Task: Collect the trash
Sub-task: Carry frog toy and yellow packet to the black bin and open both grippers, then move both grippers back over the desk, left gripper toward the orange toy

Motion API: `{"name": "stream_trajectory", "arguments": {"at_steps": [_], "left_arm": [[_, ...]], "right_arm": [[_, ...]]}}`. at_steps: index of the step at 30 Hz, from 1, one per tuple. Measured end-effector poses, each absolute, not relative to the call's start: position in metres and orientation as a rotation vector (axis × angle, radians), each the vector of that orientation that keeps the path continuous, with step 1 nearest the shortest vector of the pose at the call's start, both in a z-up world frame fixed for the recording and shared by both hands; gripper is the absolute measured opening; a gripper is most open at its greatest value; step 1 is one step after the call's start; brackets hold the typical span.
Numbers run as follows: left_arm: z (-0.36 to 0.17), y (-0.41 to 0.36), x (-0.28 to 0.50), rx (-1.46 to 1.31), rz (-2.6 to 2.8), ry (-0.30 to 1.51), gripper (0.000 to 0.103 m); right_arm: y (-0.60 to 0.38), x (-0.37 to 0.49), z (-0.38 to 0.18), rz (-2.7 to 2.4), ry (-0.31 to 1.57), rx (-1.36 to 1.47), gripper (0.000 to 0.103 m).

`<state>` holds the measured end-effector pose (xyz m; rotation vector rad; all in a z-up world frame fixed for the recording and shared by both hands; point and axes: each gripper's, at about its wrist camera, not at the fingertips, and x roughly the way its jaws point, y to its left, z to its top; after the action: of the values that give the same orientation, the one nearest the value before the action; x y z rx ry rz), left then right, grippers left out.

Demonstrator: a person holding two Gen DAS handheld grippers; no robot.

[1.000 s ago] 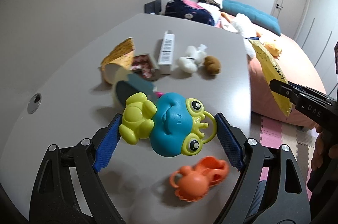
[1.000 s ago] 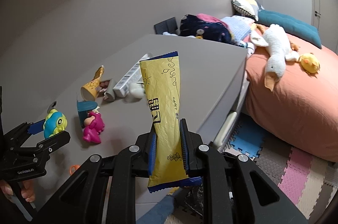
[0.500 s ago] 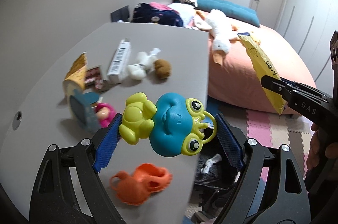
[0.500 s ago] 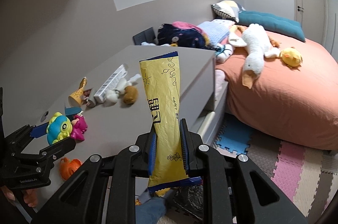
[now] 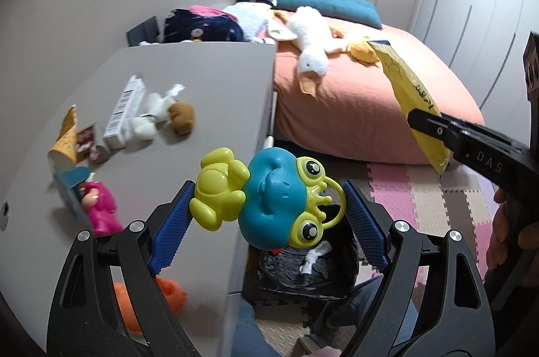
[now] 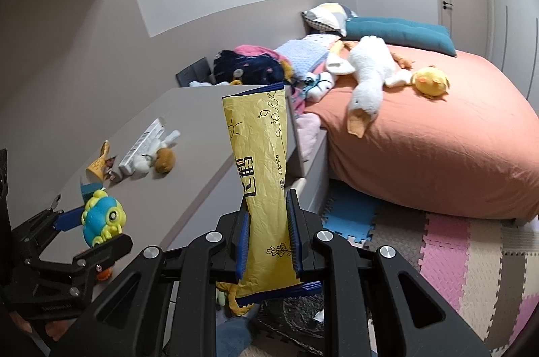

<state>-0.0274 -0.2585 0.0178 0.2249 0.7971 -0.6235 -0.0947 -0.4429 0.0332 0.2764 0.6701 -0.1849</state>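
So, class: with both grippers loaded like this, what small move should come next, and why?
Probably lower the right gripper a little and open it over the black-lined bin. It is shut on the yellow wrapper, which is trash, and the bin's liner shows just below it. The left gripper holds only a frog toy, which likely is not trash.

Toy-strewn grey table (image 5: 215, 80), plush-strewn bed (image 5: 363, 107)

the frog toy (image 5: 269, 198) hides part of the bin (image 5: 303, 269) under it. the left gripper (image 5: 266, 218) covers most of the orange toy (image 5: 168, 293). the wrapper (image 6: 262, 181) hides the desk (image 6: 202, 134) edge. the wrapper's print is too small to read.
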Motion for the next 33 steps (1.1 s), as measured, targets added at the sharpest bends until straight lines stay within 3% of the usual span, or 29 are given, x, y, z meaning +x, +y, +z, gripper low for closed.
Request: {"name": "stream_trajectory", "arguments": {"at_steps": [14,16,17,18,19,33], "left_arm": [[0.003,-0.305,-0.035,0.287,-0.703,0.846,0.084],[0.000,-0.310,-0.033,0.304,-0.707,0.870,0.087],[-0.002,-0.312,-0.031,0.313,-0.692,0.876,0.098],[-0.004,-0.314,-0.029,0.319,-0.675,0.874,0.098],[-0.006,-0.315,-0.028,0.328,-0.660,0.879,0.098],[-0.008,-0.305,-0.019,0.307,-0.642,0.894,0.098]], "right_arm": [[-0.478,-0.103,0.022,-0.253,0.692,0.320,0.021],[-0.480,-0.100,0.020,-0.271,0.705,0.318,0.029],[-0.482,-0.099,0.019,-0.289,0.709,0.316,0.049],[-0.485,-0.099,0.020,-0.317,0.701,0.313,0.064],[-0.486,-0.101,0.020,-0.343,0.688,0.305,0.067],[-0.493,-0.098,0.012,-0.343,0.698,0.330,0.071]]}}
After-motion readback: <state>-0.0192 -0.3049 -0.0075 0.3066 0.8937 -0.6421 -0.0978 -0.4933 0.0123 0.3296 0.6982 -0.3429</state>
